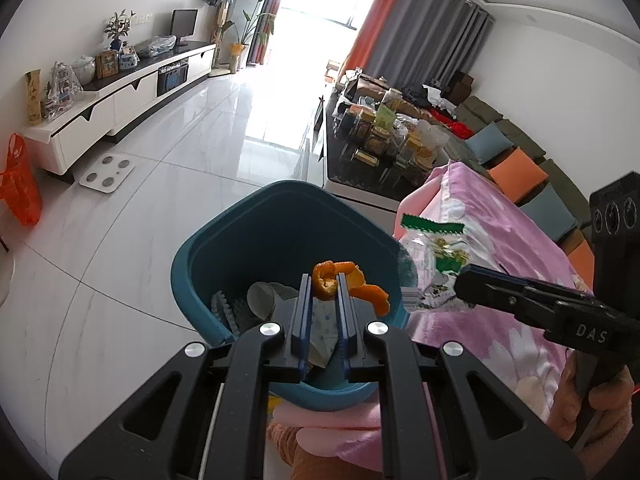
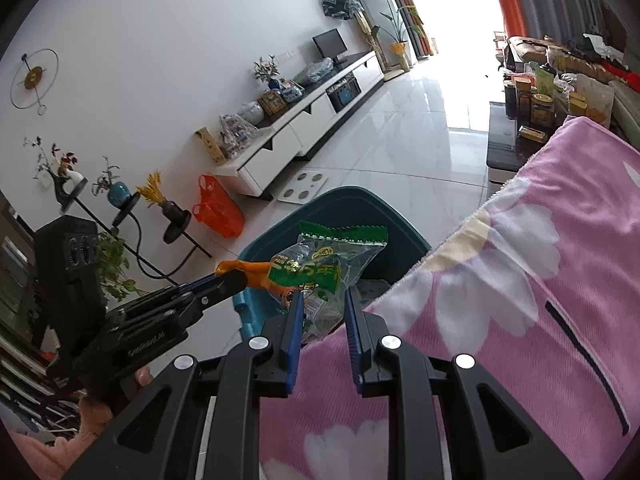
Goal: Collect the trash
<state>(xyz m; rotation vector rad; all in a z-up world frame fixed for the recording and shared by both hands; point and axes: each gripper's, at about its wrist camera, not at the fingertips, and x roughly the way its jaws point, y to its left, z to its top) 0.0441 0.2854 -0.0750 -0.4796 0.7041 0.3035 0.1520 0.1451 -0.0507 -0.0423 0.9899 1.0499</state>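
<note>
Left gripper [image 1: 324, 280] tilts down over blue bin [image 1: 208, 256], fingers pinching orange peel [image 1: 326, 280]. Right gripper [image 2: 322, 300] tilts down beside it, fingers pinching clear wrapper [image 2: 328, 256].

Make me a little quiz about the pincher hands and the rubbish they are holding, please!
1. True or false: the left gripper holds an orange peel.
2. What does the right gripper pinch: (a) a spoon, (b) a clear snack wrapper with a green top, (c) a sock?
3. Fill in: both pieces of trash hang over the teal ____.

Key:
1. True; the peel sits between its fingers, above the bin.
2. (b).
3. Bin; it stands on the floor beside the pink flowered blanket, with some trash already inside.
</note>
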